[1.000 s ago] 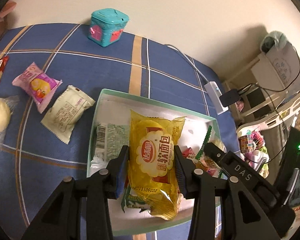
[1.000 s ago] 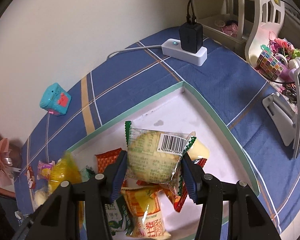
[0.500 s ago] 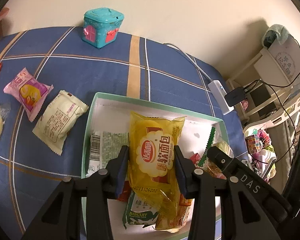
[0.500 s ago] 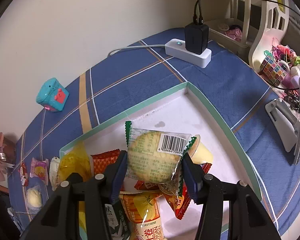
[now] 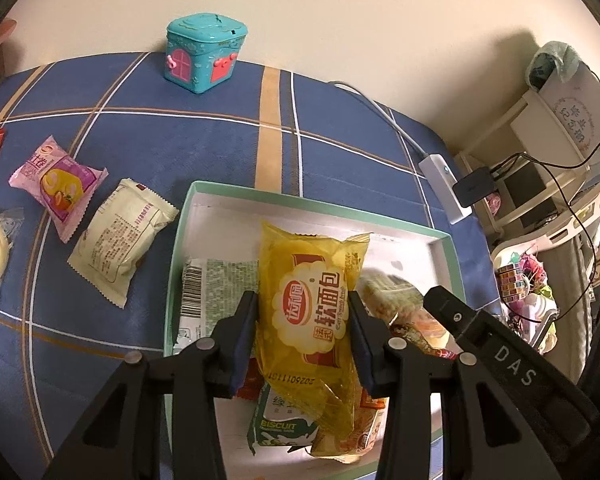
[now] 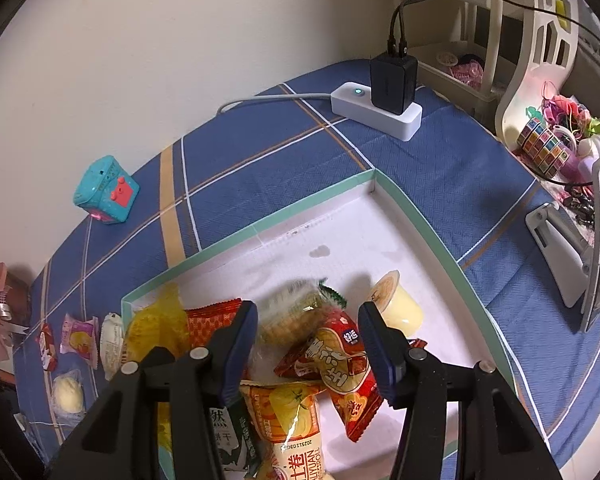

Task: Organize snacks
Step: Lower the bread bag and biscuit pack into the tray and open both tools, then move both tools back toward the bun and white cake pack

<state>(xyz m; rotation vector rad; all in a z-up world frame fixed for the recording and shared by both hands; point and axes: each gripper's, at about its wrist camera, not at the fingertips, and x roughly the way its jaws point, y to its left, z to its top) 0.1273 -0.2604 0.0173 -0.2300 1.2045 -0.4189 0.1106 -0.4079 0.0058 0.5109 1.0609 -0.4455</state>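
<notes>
Left gripper [image 5: 303, 334] clamps yellow bread packet [image 5: 310, 312] at frame centre, long axis running up-frame over the tray [image 5: 454, 264]; right gripper [image 6: 308, 338] open, green biscuit packet [image 6: 296, 312] loose between its jaws

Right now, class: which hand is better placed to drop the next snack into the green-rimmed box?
Left. Its tool is shut on the yellow bread packet above the box; the right tool stands open, holding nothing.

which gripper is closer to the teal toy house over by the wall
Left. The left gripper, shut on the yellow bread pack, sits at the tray's side nearer the teal toy house; the right gripper is farther.
</notes>
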